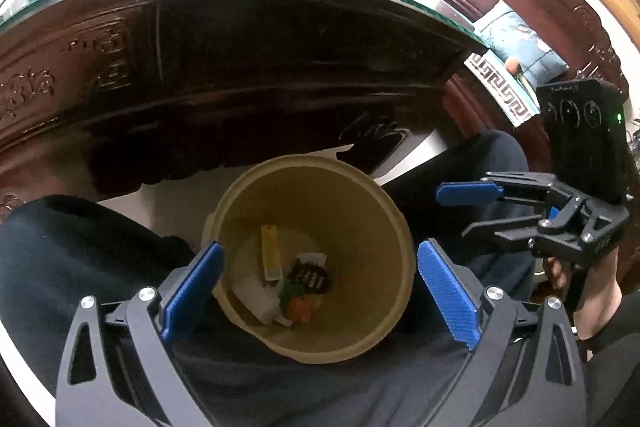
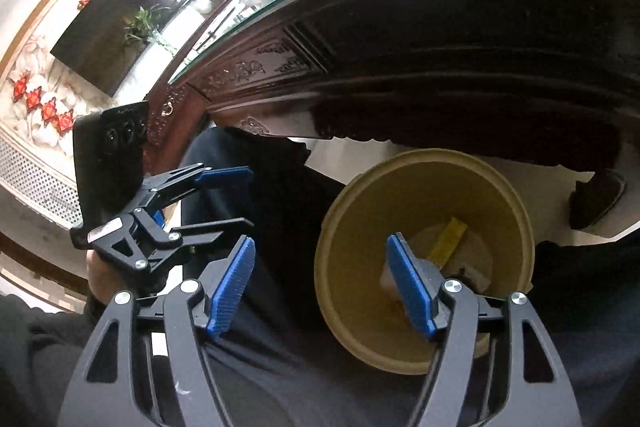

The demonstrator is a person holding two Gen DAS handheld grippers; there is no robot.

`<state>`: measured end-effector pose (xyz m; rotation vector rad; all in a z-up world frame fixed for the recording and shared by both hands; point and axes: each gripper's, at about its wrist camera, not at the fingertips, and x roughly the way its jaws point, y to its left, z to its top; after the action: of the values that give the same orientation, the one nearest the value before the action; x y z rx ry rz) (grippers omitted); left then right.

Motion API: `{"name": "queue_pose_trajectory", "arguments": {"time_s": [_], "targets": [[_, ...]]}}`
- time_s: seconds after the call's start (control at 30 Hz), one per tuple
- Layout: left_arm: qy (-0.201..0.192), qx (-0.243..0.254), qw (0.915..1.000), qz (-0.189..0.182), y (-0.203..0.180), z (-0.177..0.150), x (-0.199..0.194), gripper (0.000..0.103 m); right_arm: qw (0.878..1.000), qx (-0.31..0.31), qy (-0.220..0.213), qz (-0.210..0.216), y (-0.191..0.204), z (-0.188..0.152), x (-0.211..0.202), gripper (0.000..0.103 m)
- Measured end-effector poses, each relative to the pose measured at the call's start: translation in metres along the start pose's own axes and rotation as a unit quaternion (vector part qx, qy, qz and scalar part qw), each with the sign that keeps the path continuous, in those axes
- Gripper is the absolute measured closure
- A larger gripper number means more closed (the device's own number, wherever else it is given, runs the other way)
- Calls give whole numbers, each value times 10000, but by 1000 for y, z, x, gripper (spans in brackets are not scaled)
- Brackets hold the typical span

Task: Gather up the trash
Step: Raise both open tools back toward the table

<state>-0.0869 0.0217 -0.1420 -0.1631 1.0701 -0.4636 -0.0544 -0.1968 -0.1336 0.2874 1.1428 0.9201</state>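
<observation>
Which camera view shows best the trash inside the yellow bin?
The left wrist view: it looks straight into the yellow bin, so the trash lies unobstructed. In the right wrist view a blue pad hides most of it.

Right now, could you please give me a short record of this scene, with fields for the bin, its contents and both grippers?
bin: tan round bin on the floor, beside the carved table
contents: yellow packet, dark wrapper, white paper, orange scrap
left gripper: open, empty, above the bin
right gripper: open, empty, at the bin's rim
</observation>
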Motion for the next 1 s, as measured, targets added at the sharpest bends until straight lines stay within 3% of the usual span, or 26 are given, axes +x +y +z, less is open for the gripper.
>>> {"name": "queue_pose_trajectory", "arguments": {"time_s": [0.43, 0.53, 0.8, 1.0], "targets": [[-581, 129, 9982, 7, -14, 35, -20, 5, 9974, -248, -660, 128, 5, 12, -30, 23], [-865, 179, 9960, 118, -17, 50, -33, 4, 9945, -342, -984, -114, 7, 21, -45, 9], [-1461, 171, 9871, 631, -14, 101, -53, 4, 9860, -336, -1597, -350, 1, 59, -72, 8], [-1683, 273, 9813, 890, -14, 151, -56, 4, 9758, -613, -1973, -711, 1, 97, -83, 8]]}}
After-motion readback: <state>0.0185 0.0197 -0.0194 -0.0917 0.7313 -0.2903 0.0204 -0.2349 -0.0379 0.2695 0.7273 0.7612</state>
